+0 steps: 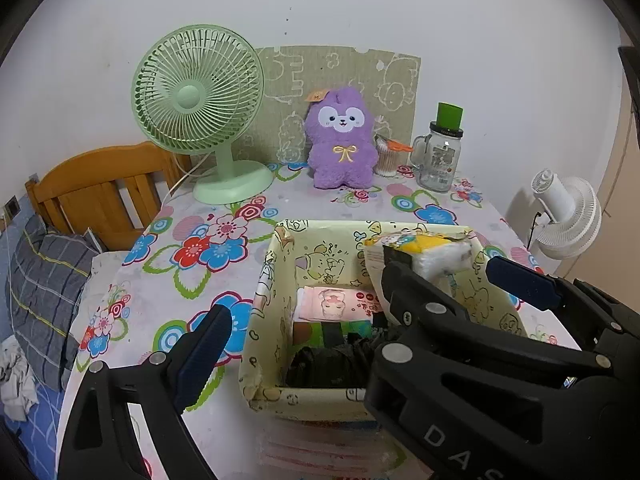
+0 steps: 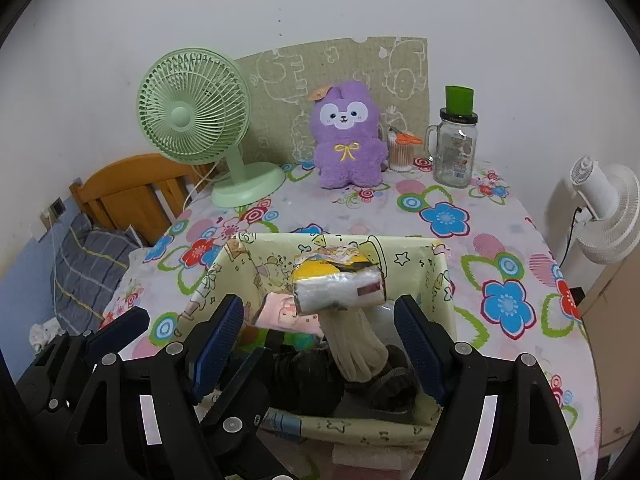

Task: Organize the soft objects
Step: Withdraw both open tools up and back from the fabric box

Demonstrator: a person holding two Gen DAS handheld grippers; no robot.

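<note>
White letters "D A S", perhaps cut short, on the right tool (image 1: 440, 276) body

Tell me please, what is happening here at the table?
A person holds tongs in each hand over a cartoon-print storage box. The right tongs are open around a yellow-and-white wrapped pack, with beige fabric reaching down from it into the box. The left tongs are open and empty beside them.

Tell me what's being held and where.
Nothing gripped: left gripper and right gripper are open; the wrapped bundle stands between the right's spread fingers, in the box.
</note>
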